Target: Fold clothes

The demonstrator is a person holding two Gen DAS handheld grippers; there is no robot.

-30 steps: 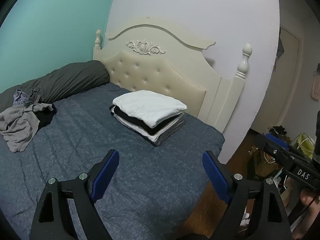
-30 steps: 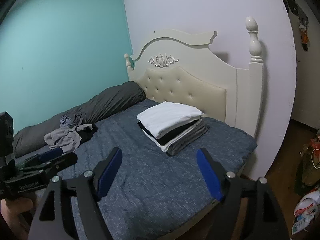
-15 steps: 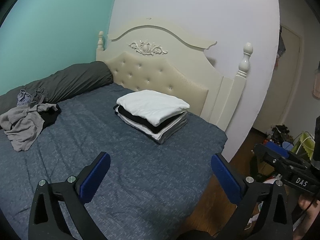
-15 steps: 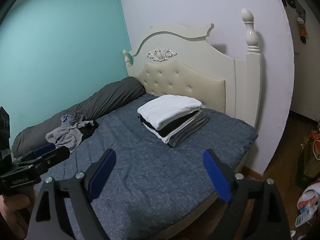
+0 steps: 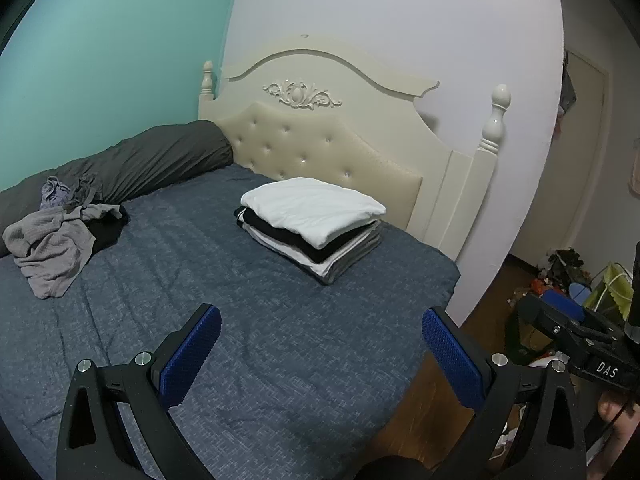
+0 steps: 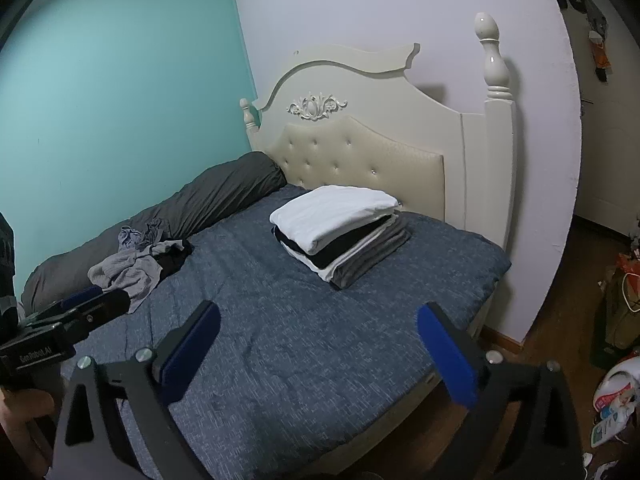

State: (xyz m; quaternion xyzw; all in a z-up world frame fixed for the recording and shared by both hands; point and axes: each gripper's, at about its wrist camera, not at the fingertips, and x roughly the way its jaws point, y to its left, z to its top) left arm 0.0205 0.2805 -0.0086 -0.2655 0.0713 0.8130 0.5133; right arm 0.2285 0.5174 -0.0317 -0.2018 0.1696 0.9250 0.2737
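Left claw (image 5: 320, 344) wide open, nothing between its blue pads; right claw (image 6: 318, 344) also spread wide and empty, its jaws having just been opening. Both hover over the near part of the bed (image 5: 280, 360). Folded stack (image 5: 312, 224), white piece on top, sits on the bed just beside the headboard (image 5: 320, 140). Unfolded grey clothes pile (image 5: 56, 236) lies on the bed's far-left side against a dark rolled duvet (image 5: 140, 164), well apart from the stack.

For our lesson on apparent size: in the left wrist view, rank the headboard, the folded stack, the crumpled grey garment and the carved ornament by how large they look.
1. headboard
2. folded stack
3. crumpled grey garment, close to the stack in apparent size, so this pair is unsure
4. carved ornament
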